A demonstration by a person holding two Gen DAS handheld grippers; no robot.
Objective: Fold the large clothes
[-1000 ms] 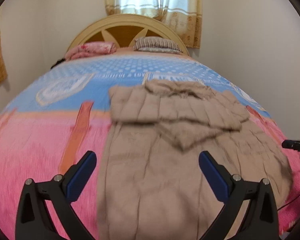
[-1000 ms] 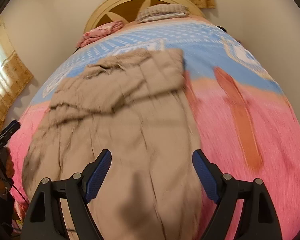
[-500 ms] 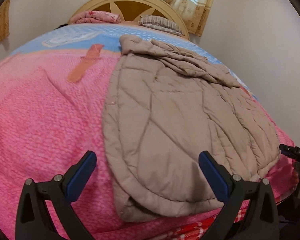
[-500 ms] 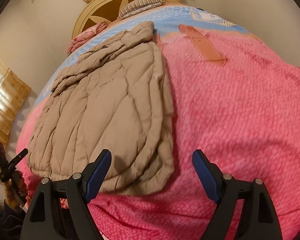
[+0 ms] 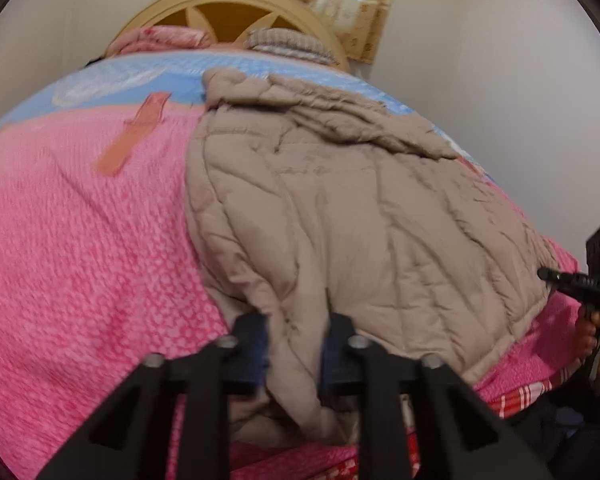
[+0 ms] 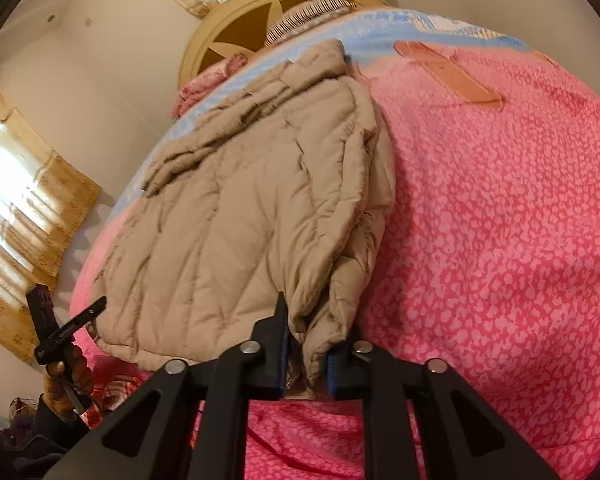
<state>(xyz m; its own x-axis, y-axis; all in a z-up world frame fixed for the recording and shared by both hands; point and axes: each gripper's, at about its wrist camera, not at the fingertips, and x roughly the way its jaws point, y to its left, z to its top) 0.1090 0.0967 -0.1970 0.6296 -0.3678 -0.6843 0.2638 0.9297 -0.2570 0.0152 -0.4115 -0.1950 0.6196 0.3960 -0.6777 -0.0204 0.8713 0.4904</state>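
While the beige quilted padded jacket (image 5: pixel 360 216) lies spread on the bed's pink patterned blanket (image 5: pixel 80 264), the left gripper (image 5: pixel 294 350) has just closed its jaws on the hem's left corner, and the right gripper (image 6: pixel 306 354) has clamped the bunched right corner.

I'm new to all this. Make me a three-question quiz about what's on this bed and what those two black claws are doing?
1. True or false: the left gripper is shut on the beige quilted jacket's near hem.
2. What does the right gripper pinch? A) striped pillow B) the jacket's corner C) curtain
3. Fill in: the jacket lies on a ___ bedspread.

Key: 1 true; 2 B; 3 pink.
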